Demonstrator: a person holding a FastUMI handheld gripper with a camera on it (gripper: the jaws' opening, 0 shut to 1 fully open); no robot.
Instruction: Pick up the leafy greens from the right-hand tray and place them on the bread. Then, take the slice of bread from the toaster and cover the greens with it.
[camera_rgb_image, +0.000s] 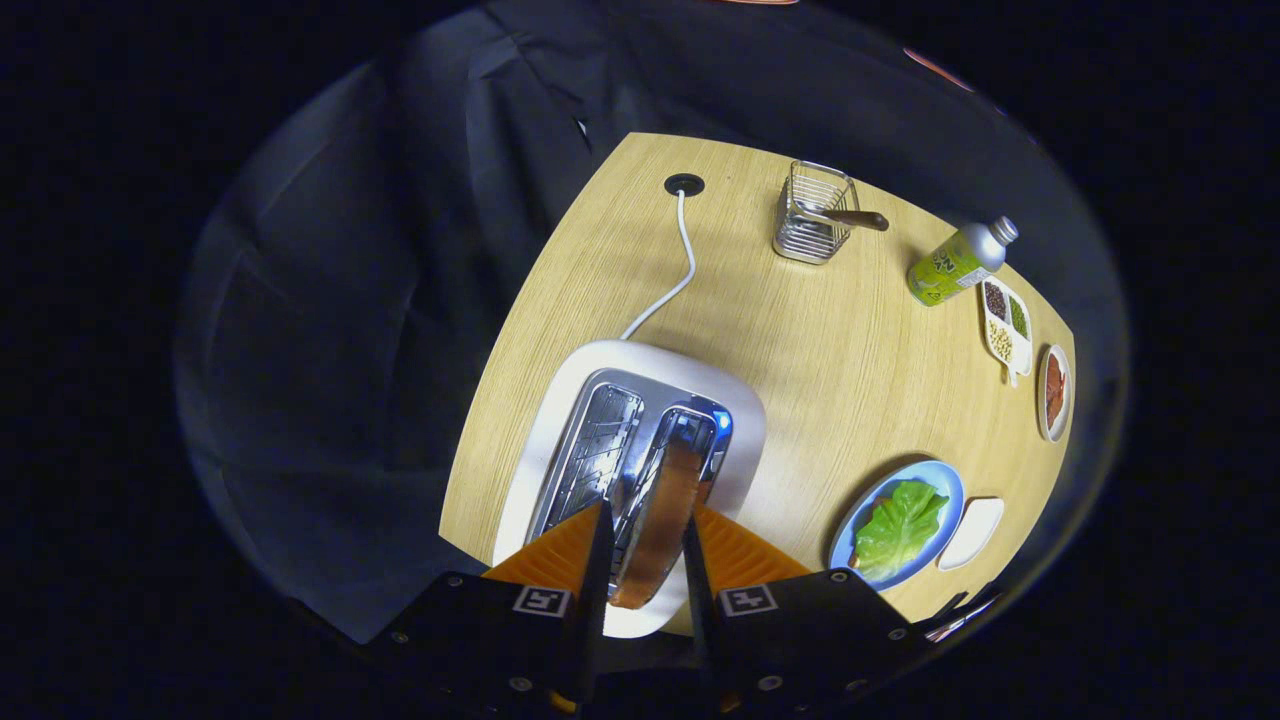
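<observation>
A toasted slice of bread (668, 490) stands edge-on between my fingers, over the right slot of the white toaster (560, 420). My gripper (645, 512) is shut on the slice, one finger against each face. The slice's far end still reaches the slot mouth, and I cannot tell whether it is clear of it. To the right, a leafy green (900, 525) lies on a blue plate (948, 478), with a sliver of bread (858, 560) showing under its near edge. A small white tray (972, 530) sits bare just right of the plate.
The toaster's white cable (684, 255) runs to a hole at the back of the wooden table (800, 340). Beyond stand a wire basket (812, 215) holding a utensil, a bottle (958, 264), a divided spice dish (1006, 322) and a small dish (1054, 392).
</observation>
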